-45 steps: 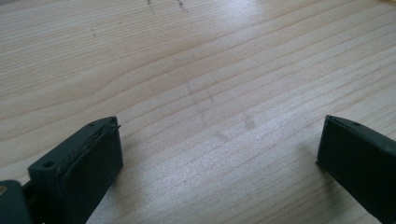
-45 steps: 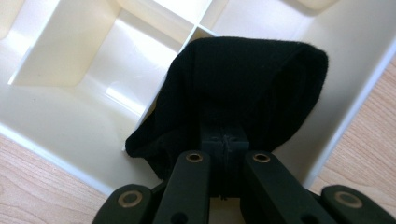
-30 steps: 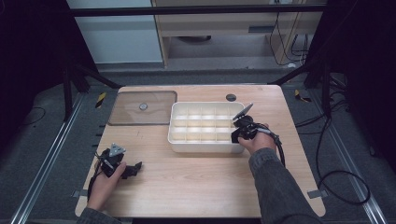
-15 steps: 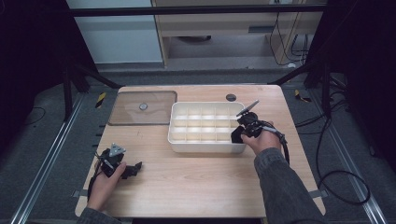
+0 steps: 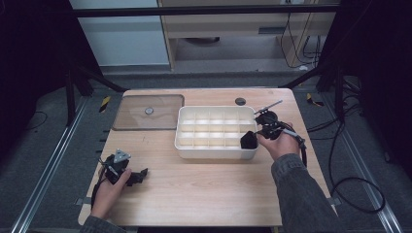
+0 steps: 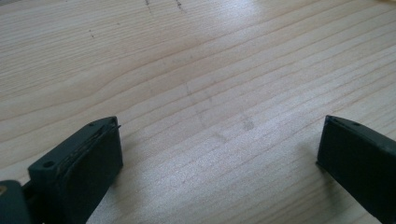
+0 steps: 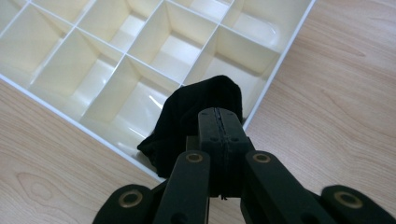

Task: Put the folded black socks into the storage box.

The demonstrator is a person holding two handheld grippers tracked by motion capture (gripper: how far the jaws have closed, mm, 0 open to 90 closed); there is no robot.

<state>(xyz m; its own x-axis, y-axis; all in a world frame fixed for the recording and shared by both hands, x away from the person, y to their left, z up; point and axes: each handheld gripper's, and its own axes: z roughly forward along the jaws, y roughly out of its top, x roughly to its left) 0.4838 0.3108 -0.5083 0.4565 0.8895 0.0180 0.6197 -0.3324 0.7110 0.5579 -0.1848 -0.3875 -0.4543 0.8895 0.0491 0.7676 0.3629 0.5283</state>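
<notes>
A white tray (image 5: 214, 154) divided into several compartments stands in the middle of the wooden table. My right gripper (image 7: 219, 114) is shut on a black piece of cloth (image 7: 196, 112), which hangs bunched from the jaw tips over the tray's (image 7: 280, 60) corner compartment. In the high view the cloth (image 5: 248, 140) is at the tray's near right corner, with the right gripper (image 5: 257, 136) just right of it. My left gripper (image 5: 138, 175) rests at the table's near left, open, with only bare wood between its fingers (image 6: 84, 158).
A clear brownish lid (image 5: 148, 111) lies flat on the table left of the tray. A small dark round spot (image 5: 240, 101) sits behind the tray. Dark frame rails and cables surround the table.
My right hand has risen and shifted a little to the right, and the black cloth now shows hanging at the tray's near right corner. The left hand stayed where it was.
</notes>
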